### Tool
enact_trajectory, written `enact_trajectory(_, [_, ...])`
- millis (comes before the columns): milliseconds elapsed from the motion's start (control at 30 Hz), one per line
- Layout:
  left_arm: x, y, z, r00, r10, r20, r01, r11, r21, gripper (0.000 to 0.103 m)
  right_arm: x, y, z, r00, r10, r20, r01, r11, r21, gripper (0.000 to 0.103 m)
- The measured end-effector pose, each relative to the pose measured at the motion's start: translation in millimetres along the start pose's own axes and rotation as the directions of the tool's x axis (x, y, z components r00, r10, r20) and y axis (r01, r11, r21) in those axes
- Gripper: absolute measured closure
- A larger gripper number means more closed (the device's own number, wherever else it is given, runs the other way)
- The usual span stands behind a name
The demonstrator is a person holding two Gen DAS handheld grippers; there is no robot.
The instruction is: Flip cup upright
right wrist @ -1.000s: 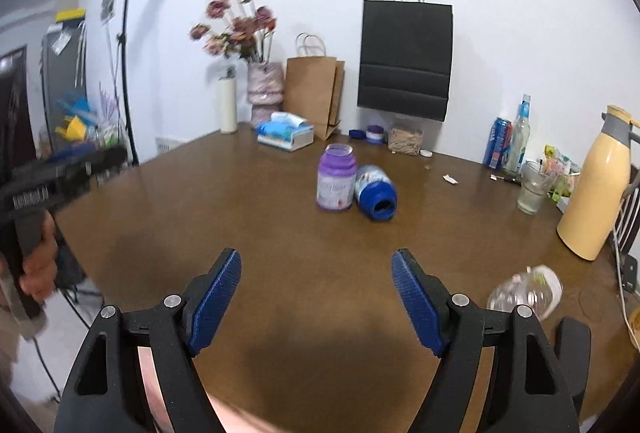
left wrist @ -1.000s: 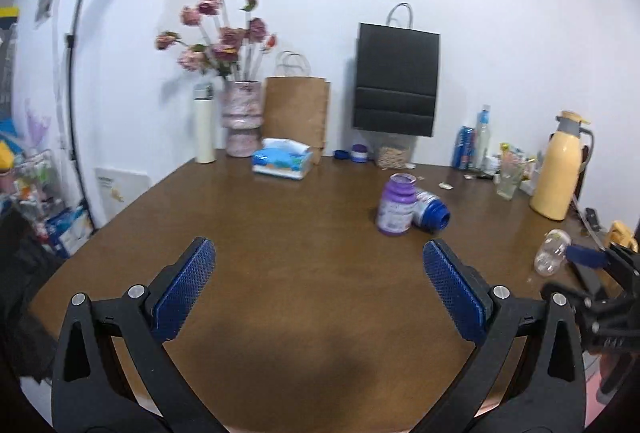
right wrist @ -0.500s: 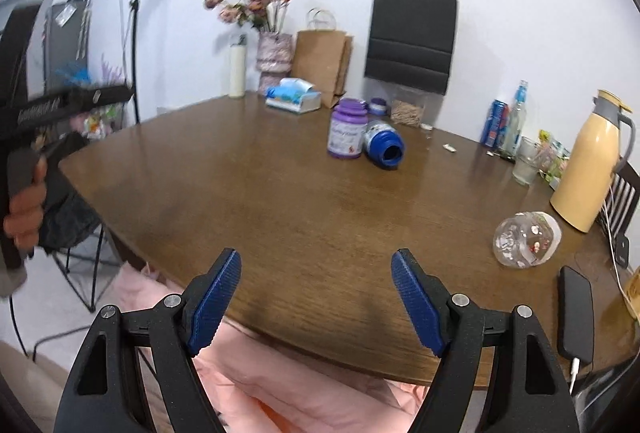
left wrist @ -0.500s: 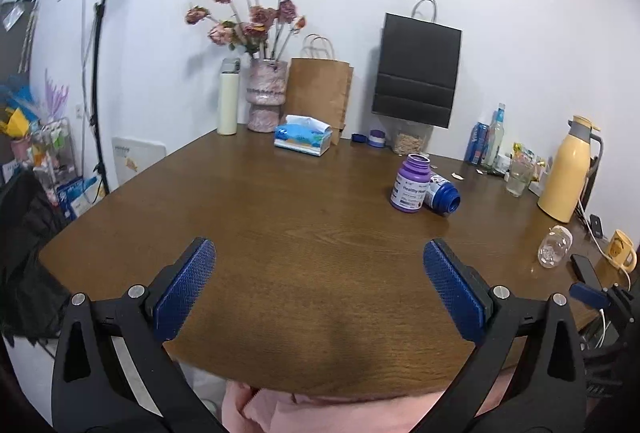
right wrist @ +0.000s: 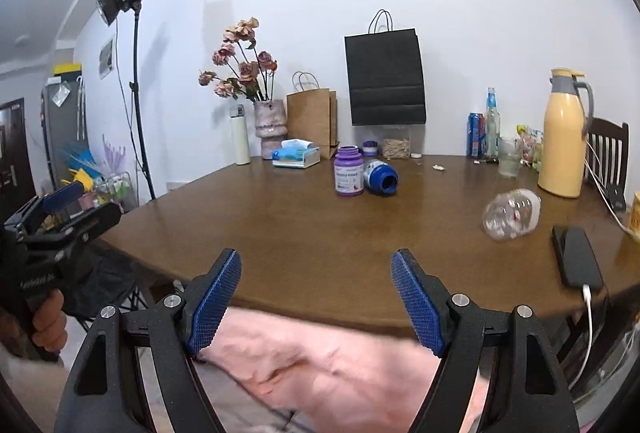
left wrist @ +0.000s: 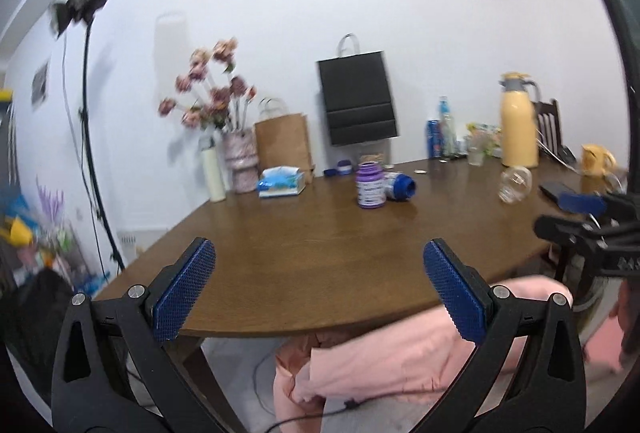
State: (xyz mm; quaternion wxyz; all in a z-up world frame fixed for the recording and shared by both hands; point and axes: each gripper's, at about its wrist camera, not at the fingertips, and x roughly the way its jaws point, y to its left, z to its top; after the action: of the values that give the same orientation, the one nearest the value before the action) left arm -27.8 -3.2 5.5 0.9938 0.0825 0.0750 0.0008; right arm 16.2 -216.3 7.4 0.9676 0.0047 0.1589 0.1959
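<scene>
A clear glass cup [right wrist: 511, 215] lies on its side on the brown table [right wrist: 280, 233], right of centre; the left wrist view shows the cup [left wrist: 515, 184] too. Farther back a blue container [right wrist: 382, 176] also lies on its side, its mouth toward me, touching an upright purple jar [right wrist: 349, 171]. My right gripper [right wrist: 316, 257] is open and holds nothing, hanging off the table's near edge above pink clothing. My left gripper [left wrist: 317, 247] is open and holds nothing, also back at the near edge. Both are far from the cup.
A black phone [right wrist: 576, 256] on a white cable lies near the cup. A yellow thermos [right wrist: 562, 137], a drinking glass [right wrist: 509, 156], bottles, a tissue box [right wrist: 296, 153], a flower vase [right wrist: 271, 129] and paper bags line the back. A chair [right wrist: 608, 149] stands right, a light stand [right wrist: 136, 73] left.
Both grippers have pulled back from over the table to beyond its near edge and dropped lower. Pink clothing now shows under them. Objects on the table have not moved.
</scene>
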Motion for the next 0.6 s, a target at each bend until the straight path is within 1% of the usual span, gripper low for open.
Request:
enact_trajectory(33, [-1.9, -0.6, -2.5, 1.000, -0.009, -0.017, 0.009, 1.000, -0.008, 0.000, -4.9, 1.9, -6.1, 1.000, -0.005, 0.005, 0.005, 1.000, -0.001, 0.020])
enact_trajectory(100, [6.7, 10.2, -6.2, 0.996, -0.022, -0.088, 0.013, 0.995, -0.096, 0.000, -9.0, 3.9, -12.0, 1.000, 0.002, -0.005, -0.002, 1.000, -0.004, 0.012])
enact_trajectory(133, [9.9, 15.4, -8.4, 0.994, -0.023, -0.105, 0.010, 0.992, -0.127, 0.000, -11.2, 4.8, -13.5, 1.000, 0.000, 0.000, 0.000, 1.000, 0.000, 0.008])
enact_trajectory(267, [2.9, 14.4, -9.1, 0.997, -0.013, -0.073, 0.004, 0.992, -0.124, 0.000, -11.1, 8.6, -11.0, 1.000, 0.003, 0.010, -0.003, 1.000, -0.006, 0.008])
enact_trajectory(433, [4.5, 14.3, -7.9, 0.997, -0.015, -0.071, 0.006, 0.992, -0.124, 0.000, -11.2, 15.1, -13.1, 1.000, 0.016, 0.000, -0.016, 0.999, -0.031, 0.008])
enact_trajectory(600, [3.9, 15.5, -8.4, 0.998, -0.005, -0.064, -0.003, 0.992, -0.127, 0.000, -9.9, 11.5, -13.4, 1.000, 0.010, -0.006, -0.011, 1.000, -0.017, 0.008])
